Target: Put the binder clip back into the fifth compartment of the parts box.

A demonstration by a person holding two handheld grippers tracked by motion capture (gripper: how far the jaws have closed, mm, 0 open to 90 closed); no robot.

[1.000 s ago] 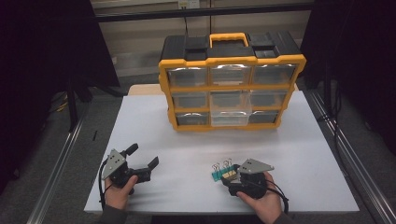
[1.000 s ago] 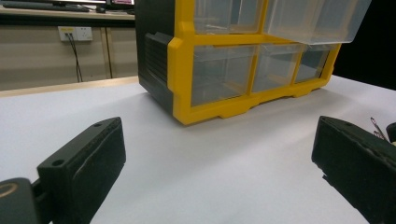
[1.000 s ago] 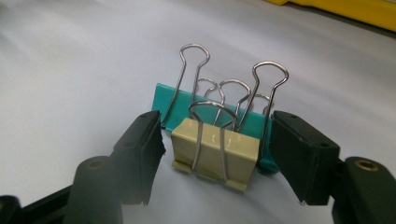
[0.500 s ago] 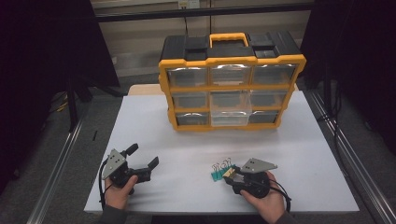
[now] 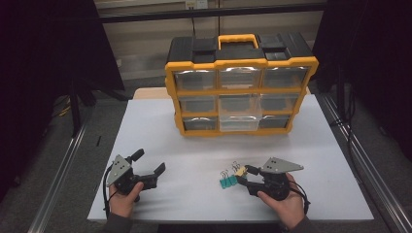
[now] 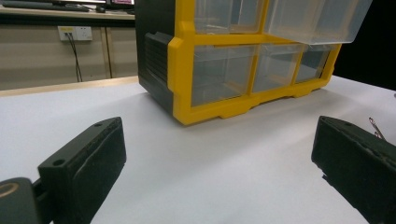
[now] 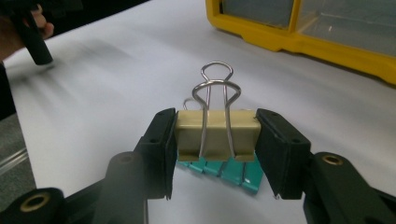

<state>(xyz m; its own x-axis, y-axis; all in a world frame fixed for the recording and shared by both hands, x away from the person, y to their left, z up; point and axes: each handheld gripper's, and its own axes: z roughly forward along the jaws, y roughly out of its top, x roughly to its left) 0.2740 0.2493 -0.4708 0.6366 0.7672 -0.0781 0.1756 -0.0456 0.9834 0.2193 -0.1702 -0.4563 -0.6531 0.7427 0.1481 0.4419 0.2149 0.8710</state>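
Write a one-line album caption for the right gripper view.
Black tongs pinch a beige binder clip just above teal clips on a white table.

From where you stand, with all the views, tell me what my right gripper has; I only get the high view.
Observer: The right gripper is shut on a beige binder clip, its fingers pressing both ends.
Operator: Tell me what's beneath it.
Observer: Teal binder clips lie flat right behind and below it on the table.
Operator: Report the left gripper.
Observer: The left gripper is open, nothing between its fingers.
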